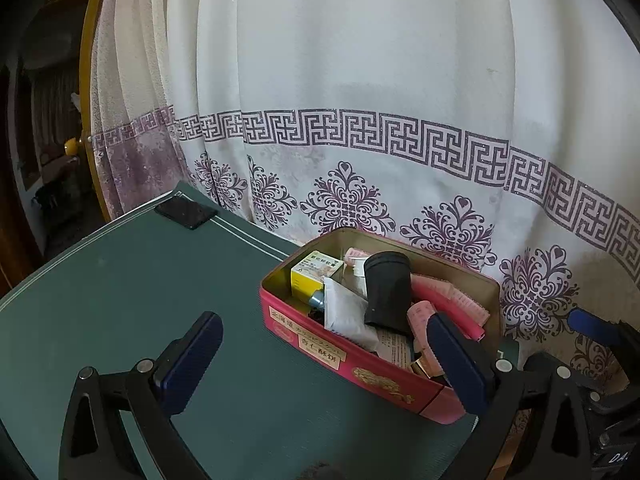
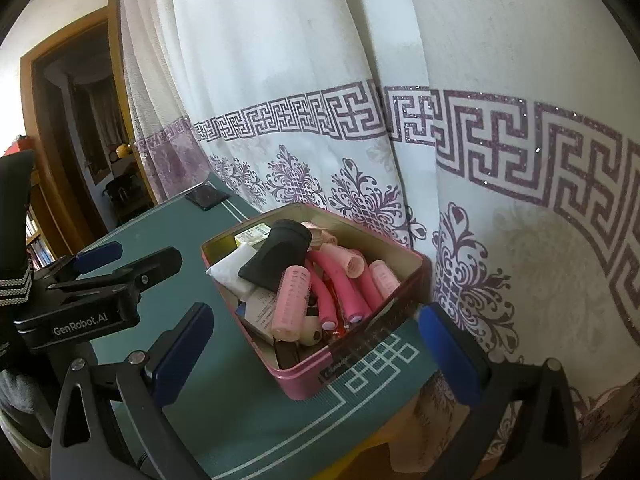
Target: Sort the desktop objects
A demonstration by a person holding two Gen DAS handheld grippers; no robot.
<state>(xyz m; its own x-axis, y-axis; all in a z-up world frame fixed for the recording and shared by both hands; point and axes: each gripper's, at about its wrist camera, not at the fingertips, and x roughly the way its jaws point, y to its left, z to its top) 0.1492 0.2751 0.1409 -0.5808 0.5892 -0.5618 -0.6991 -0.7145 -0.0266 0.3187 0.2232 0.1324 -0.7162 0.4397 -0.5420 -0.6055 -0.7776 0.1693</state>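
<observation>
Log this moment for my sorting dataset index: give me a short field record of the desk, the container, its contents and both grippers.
surface: dark green desk mat
container: open pink rectangular tin box, beside the patterned white curtain
contents: pink foam hair rollers, black cylindrical tube, yellow-and-white small carton, white paper sachet
elsewhere: black flat phone at the mat's far corner
left gripper: open, empty
right gripper: open, empty
</observation>
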